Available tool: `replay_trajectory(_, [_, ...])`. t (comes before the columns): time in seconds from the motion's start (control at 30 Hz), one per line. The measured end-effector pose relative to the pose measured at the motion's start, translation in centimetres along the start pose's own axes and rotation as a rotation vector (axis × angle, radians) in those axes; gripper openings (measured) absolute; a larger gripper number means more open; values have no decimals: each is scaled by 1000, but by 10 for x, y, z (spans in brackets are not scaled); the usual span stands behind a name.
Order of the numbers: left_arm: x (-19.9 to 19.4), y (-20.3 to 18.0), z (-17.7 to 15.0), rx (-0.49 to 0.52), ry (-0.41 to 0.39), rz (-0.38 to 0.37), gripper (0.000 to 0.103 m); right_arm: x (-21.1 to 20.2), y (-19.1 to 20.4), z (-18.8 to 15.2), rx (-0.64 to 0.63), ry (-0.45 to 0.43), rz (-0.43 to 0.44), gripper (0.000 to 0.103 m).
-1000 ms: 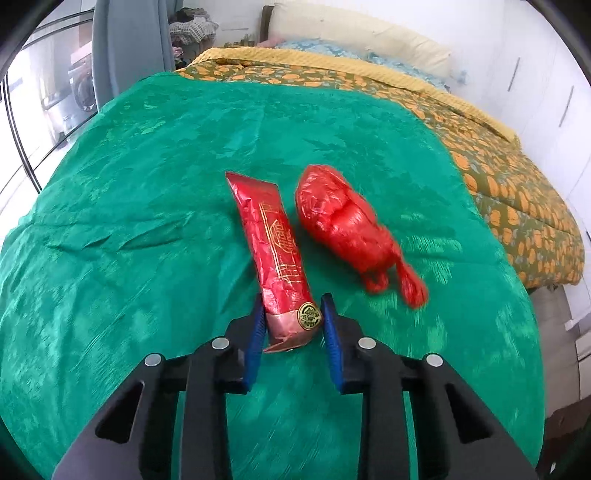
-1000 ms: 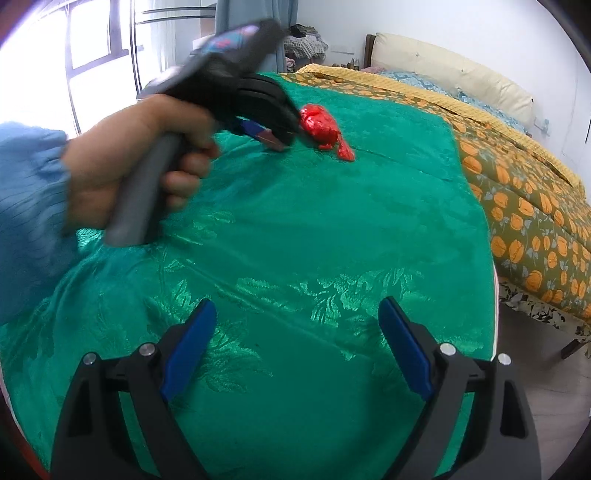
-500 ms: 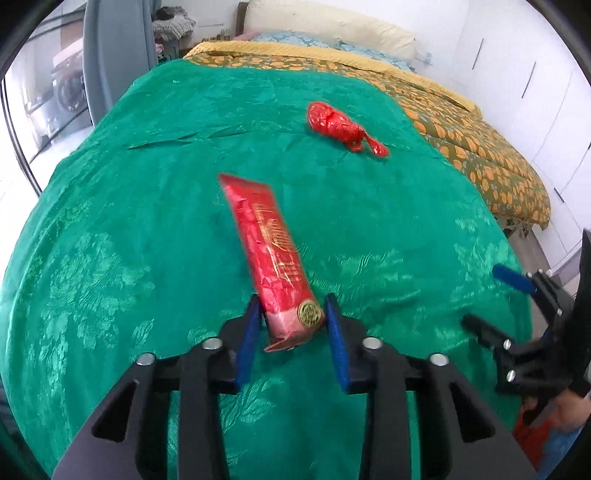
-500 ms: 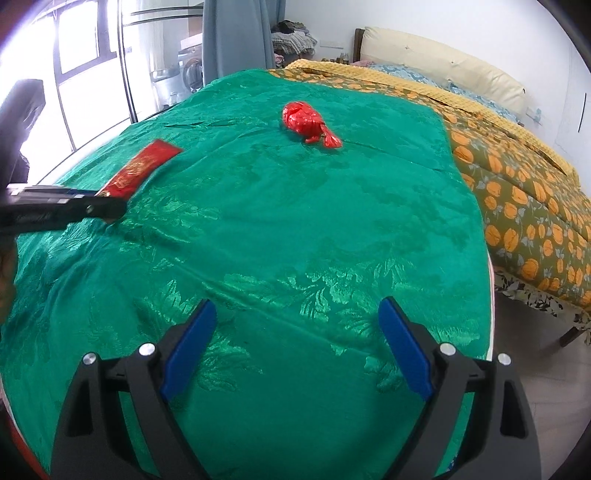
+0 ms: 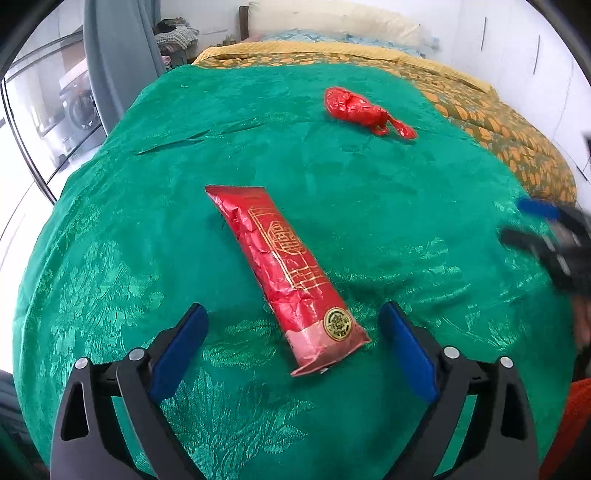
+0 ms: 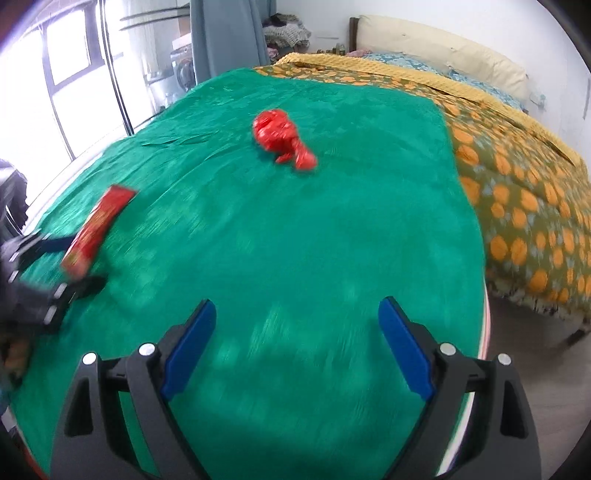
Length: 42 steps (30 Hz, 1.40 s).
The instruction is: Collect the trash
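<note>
A long red wrapper with gold print [image 5: 286,275] lies on the green bedspread [image 5: 369,206]; its near end sits between the tips of my left gripper [image 5: 295,332], which is open and not gripping it. A crumpled red plastic bag [image 5: 354,107] lies farther back. My right gripper [image 6: 297,332] is open and empty, low over the bedspread, with the red bag [image 6: 279,134] ahead of it and the wrapper [image 6: 98,229] at its left. The right gripper also shows, blurred, at the right edge of the left wrist view [image 5: 543,229].
An orange-patterned quilt [image 6: 517,177] covers the right side of the bed, with pillows [image 5: 332,22] at the head. A grey curtain [image 5: 114,55] and window [image 6: 74,74] stand to the left. The bed's edge and floor [image 6: 554,350] are at the right.
My left gripper has opened and let go of the red wrapper, which now lies on the bedspread. My right gripper has moved forward toward the red bag.
</note>
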State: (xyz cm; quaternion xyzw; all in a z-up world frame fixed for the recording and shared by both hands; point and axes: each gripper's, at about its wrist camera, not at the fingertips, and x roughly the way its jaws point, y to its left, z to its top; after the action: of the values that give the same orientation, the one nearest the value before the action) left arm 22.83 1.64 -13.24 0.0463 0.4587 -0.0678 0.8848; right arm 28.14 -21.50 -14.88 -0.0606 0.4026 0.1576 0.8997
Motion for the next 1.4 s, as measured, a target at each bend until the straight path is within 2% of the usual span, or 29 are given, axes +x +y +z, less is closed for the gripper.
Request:
replay_trajectory(0.07, [0, -1, 1, -3, 1, -2, 95, 23, -4, 28, -3, 23, 5, 87])
replay_trajectory(0.2, [1, 2, 0, -9, 1, -16, 95, 66, -1, 87, 31, 66, 69, 87])
replay_trajectory(0.27, [2, 2, 0, -11, 0, -17, 95, 81, 5, 106, 29, 76, 75, 87])
replay_trajectory(0.43, [2, 1, 1, -11, 2, -14, 96, 121, 18, 137, 16, 111, -7, 87])
replay_trajectory(0.53, [3, 1, 1, -11, 2, -14, 96, 129, 18, 143, 64, 110, -6, 88])
replay_trajectory(0.6, [3, 1, 2, -12, 1, -15, 96, 129, 20, 144, 80, 92, 19, 86])
replay_trajectory(0.63, [3, 1, 2, -12, 1, -15, 96, 129, 22, 144, 76, 91, 27, 78])
replay_trajectory(0.67, [3, 0, 2, -13, 1, -15, 96, 128, 25, 144, 55, 92, 4, 54])
replay_trajectory(0.7, [3, 1, 2, -13, 1, -15, 96, 125, 27, 143, 25, 83, -34, 45])
replay_trajectory(0.73, [3, 1, 2, -13, 1, -15, 96, 122, 26, 143, 26, 79, -24, 38])
replay_trajectory(0.87, [3, 1, 2, -13, 1, -15, 96, 105, 22, 135, 36, 45, -30, 37])
replay_trajectory(1.07, [3, 1, 2, -12, 1, -15, 96, 73, 8, 102, 97, 14, -17, 37])
replay_trajectory(1.2, [3, 1, 2, -12, 1, -14, 96, 50, 8, 76, 110, 34, 19, 37])
replay_trajectory(1.4, [3, 1, 2, -12, 1, -13, 96, 15, 11, 40, 108, 64, 20, 37])
